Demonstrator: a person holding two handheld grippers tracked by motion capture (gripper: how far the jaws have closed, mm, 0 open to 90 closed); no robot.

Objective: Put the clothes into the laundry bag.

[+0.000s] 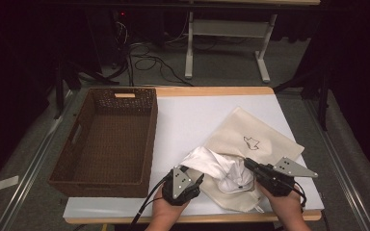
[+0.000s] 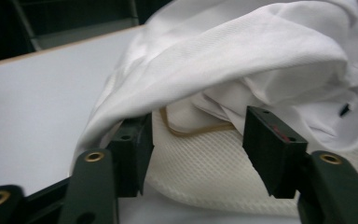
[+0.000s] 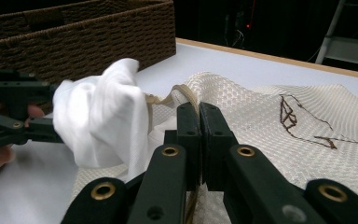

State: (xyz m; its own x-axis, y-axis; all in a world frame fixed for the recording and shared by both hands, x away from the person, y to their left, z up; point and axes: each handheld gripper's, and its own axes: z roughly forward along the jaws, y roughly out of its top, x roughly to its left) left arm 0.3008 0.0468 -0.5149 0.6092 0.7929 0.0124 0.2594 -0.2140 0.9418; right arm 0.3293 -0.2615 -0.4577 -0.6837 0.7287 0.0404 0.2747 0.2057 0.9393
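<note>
A cream mesh drawstring bag (image 1: 255, 137) with a dark stitched figure lies on the white mat at the front right. A crumpled white cloth (image 1: 217, 166) sits at its mouth, partly inside. My right gripper (image 1: 248, 162) is shut on the bag's rim (image 3: 186, 93) at the cord, holding it up. My left gripper (image 1: 194, 172) stands open at the cloth's left end. In the left gripper view a fold of the cloth (image 2: 242, 51) drapes over one jaw of the left gripper (image 2: 198, 140). Bag mesh (image 2: 200, 172) and the tan cord (image 2: 191, 131) show between its jaws.
A brown wicker basket (image 1: 103, 180) with cut-out handles stands at the left of the white mat (image 1: 188, 115), close to my left hand. The table's wooden front edge (image 1: 221, 217) runs just under both hands. A table frame and cables stand on the floor beyond.
</note>
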